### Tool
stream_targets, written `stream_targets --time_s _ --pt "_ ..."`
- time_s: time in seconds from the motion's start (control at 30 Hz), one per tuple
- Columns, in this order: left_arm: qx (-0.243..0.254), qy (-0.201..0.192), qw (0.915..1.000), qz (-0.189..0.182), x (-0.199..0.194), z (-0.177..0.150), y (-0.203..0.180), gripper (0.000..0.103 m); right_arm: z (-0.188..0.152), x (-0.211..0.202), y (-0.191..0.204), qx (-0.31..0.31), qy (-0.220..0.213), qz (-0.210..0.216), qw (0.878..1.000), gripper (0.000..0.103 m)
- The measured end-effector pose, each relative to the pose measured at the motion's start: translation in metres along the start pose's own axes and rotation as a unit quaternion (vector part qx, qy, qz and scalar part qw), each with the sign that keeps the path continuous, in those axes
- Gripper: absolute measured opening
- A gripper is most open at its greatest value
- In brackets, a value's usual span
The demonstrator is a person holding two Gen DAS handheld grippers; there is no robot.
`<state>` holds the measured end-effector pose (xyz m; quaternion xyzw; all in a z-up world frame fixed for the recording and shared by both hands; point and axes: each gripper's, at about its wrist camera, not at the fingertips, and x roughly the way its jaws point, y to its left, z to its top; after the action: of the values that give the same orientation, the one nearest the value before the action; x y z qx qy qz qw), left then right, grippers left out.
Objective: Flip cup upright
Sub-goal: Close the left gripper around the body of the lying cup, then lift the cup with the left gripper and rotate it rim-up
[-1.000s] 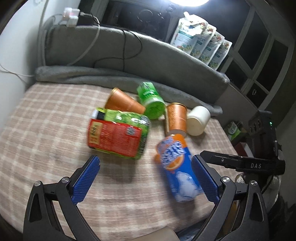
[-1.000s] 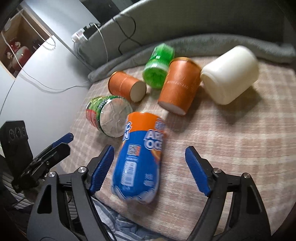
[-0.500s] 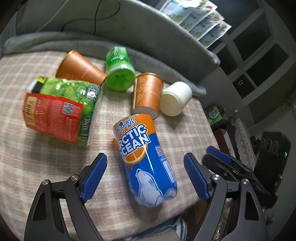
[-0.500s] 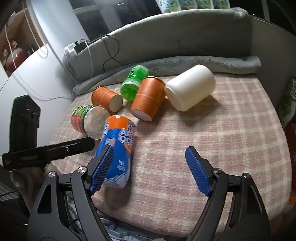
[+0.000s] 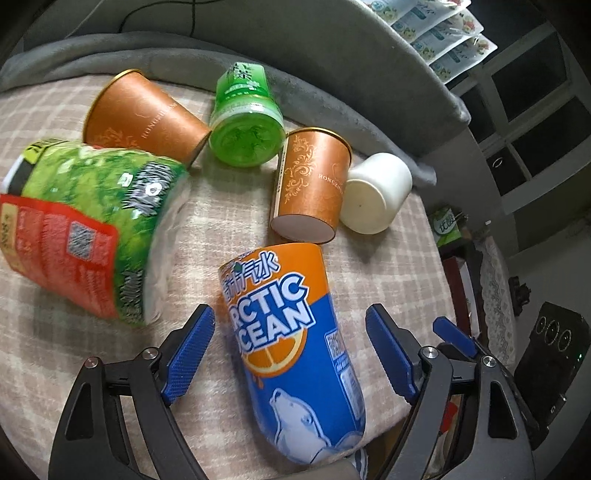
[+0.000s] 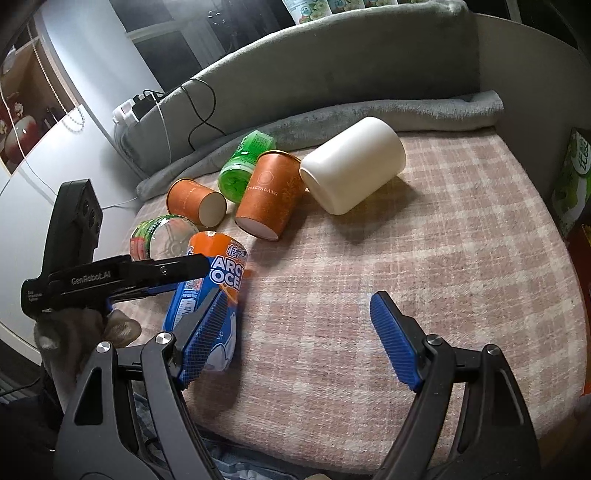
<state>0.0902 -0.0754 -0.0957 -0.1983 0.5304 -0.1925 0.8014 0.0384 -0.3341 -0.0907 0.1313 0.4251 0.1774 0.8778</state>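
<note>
Several cups lie on their sides on a plaid cloth (image 6: 424, 258). The blue and orange Arctic Ocean cup (image 5: 295, 354) lies nearest, between the open jaws of my left gripper (image 5: 286, 347), not gripped; it also shows in the right wrist view (image 6: 218, 291). Behind it lie two orange paper cups (image 5: 314, 188) (image 5: 144, 114), a green cup (image 5: 243, 122), a white cup (image 5: 376, 192) and a green-and-red cup (image 5: 85, 229). My right gripper (image 6: 299, 336) is open and empty over bare cloth, right of the Arctic Ocean cup. The left gripper body (image 6: 110, 277) crosses the right wrist view.
A grey blanket (image 6: 369, 114) and padded backrest run along the far side with cables and a power strip (image 6: 129, 110). Snack pouches (image 5: 436, 33) stand on the backrest. The cloth's front and right edges drop off; a green box (image 6: 576, 173) sits at right.
My left gripper has moved closer, so its jaws now straddle the Arctic Ocean cup. My right gripper has shifted right and back, off that cup. The cups have not moved.
</note>
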Motion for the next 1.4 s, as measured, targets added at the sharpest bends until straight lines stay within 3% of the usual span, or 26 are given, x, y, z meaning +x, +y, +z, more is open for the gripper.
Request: stream_targets --time_s 0.2,0.37,0.73,1.4 --pt "0.001 0.011 0.9999 0.009 0.012 0.007 0.000 0.079 -0.002 0.002 -0.009 0.014 -0.002 0.003 1.000 0.082" --pt "0.003 0.020 0.9997 0.015 0.020 0.009 0.001 0.069 -0.002 0.001 -0.016 0.027 -0.006 0.000 1.000 0.082" --pt "0.012 0.018 0.9996 0.021 0.021 0.009 -0.003 0.067 -0.003 -0.001 -0.018 0.031 -0.013 0.001 0.999 0.082" --pt "0.086 -0.054 0.9941 0.035 -0.011 0.001 -0.035 0.065 -0.003 -0.006 -0.012 0.033 -0.016 -0.004 0.999 0.082"
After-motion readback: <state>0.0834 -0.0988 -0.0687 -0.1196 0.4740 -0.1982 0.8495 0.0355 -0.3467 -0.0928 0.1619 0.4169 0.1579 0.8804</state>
